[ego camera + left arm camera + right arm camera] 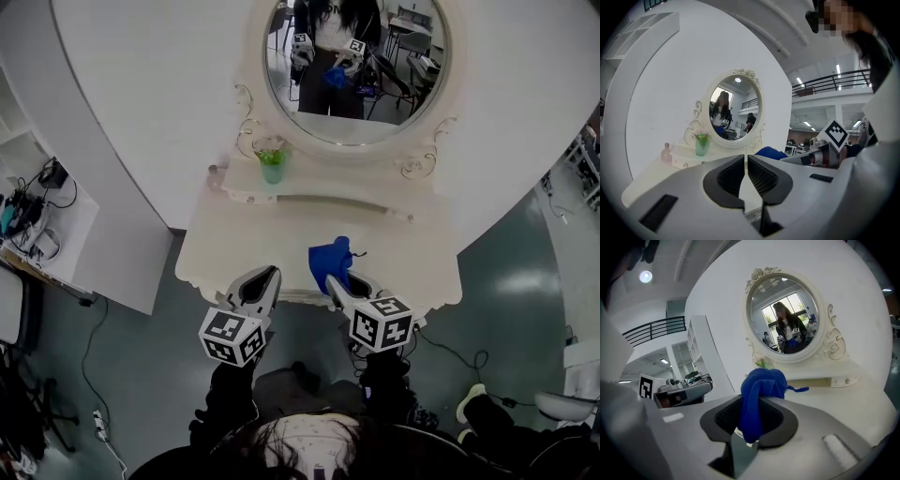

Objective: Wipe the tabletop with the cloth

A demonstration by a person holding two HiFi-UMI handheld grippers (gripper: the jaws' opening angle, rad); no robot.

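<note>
A blue cloth (331, 259) (758, 397) is bunched up in my right gripper (335, 279) (754, 420), whose jaws are shut on it over the front edge of the cream vanity tabletop (234, 248). The cloth pokes up above the jaws and a thread trails to the right. My left gripper (262, 280) (746, 171) hovers beside it at the table's front edge, jaws shut with nothing between them. In the left gripper view the cloth (769, 152) and the right gripper (820, 152) show at the right.
An oval mirror (354, 66) stands at the back of the vanity. A green glass with a plant (272, 164) sits on the raised shelf at the left, and a small pink bottle (667, 153) beside it. Cables (42, 197) lie on a side unit at the left.
</note>
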